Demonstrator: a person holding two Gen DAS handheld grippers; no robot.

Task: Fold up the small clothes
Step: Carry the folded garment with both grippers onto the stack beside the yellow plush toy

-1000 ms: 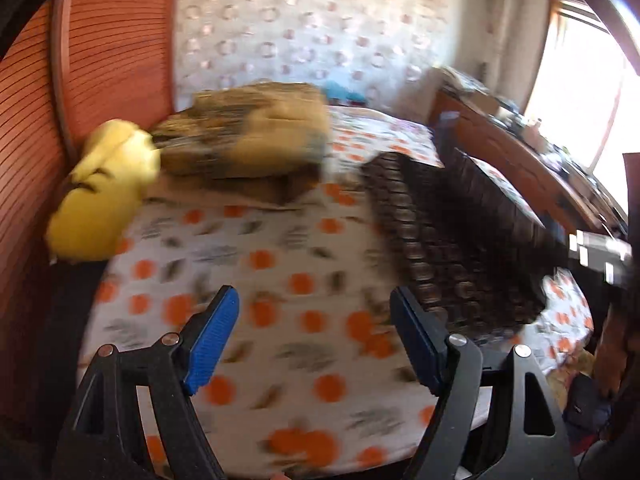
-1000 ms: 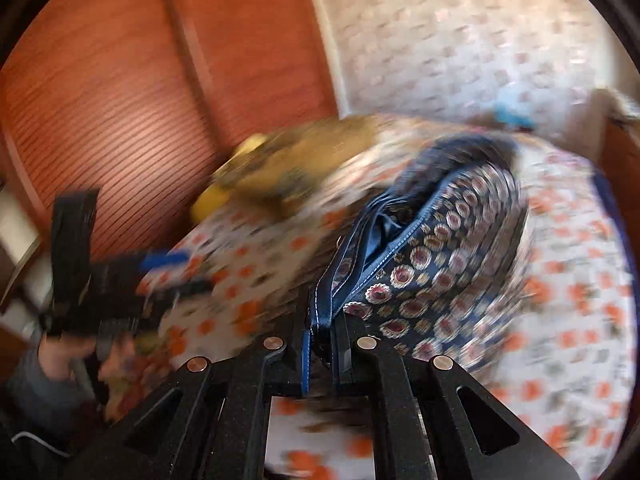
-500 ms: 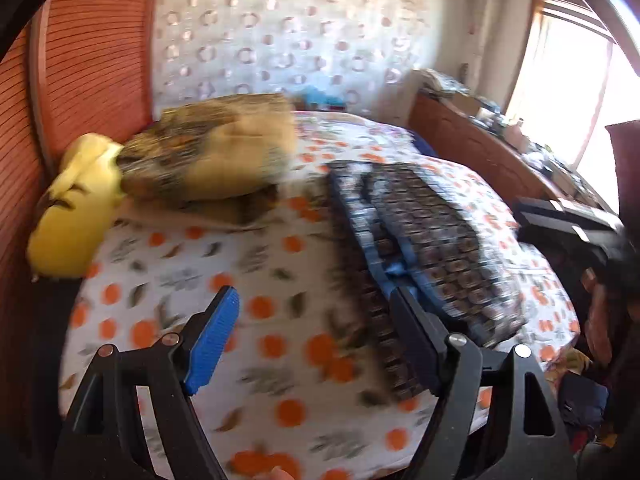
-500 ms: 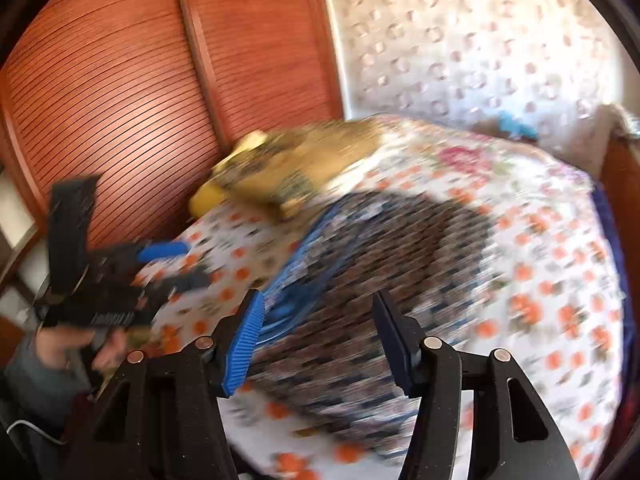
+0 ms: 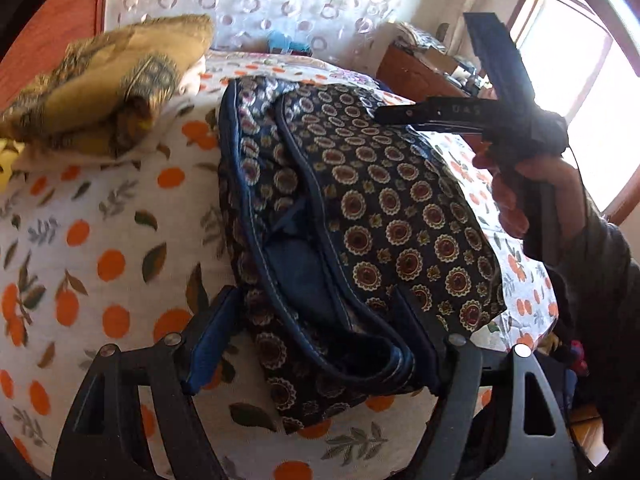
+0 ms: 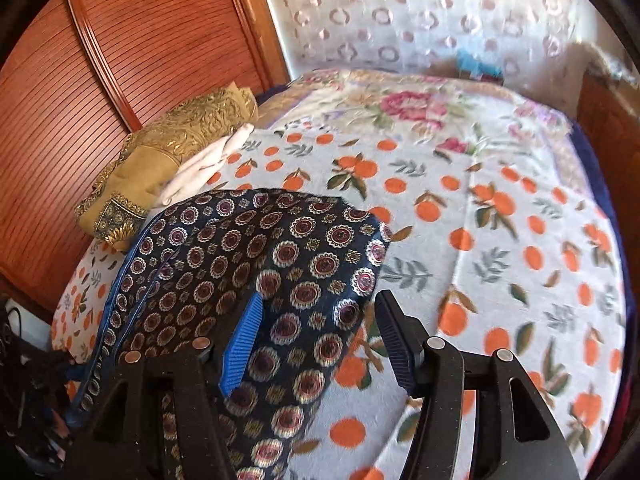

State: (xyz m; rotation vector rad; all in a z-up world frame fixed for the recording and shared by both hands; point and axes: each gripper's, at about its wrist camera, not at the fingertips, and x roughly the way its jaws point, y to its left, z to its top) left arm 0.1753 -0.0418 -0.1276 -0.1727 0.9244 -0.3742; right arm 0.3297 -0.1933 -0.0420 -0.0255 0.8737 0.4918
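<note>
garment: dark navy cloth with ringed medallion print and blue piped edging, lying on the bed near its front edge, clear of the pile at the back.
bed sheet: white with orange fruit and leaves; serves as the folding surface.
lay of cloth: loosely doubled, a plain blue lining showing in the gap; edges not lined up, so the fold reads as unfinished.
left gripper: jaws wide apart, straddling the near hem; pads not pressing, nothing held. likely placed to take that hem for the next fold.
right gripper: jaws parted and empty, over the garment's right corner; blue pad over cloth, other pad over bare sheet. reads as a let-go stance, cloth left lying.
right hand: seen from the left camera, wrapped on the tool handle beside the garment's far edge.
gold folded pile: at the back left by the wooden panel, apparently set aside out of the working space.
look: thin, floppy, lightly rumpled; will sag if lifted by one corner.
</note>
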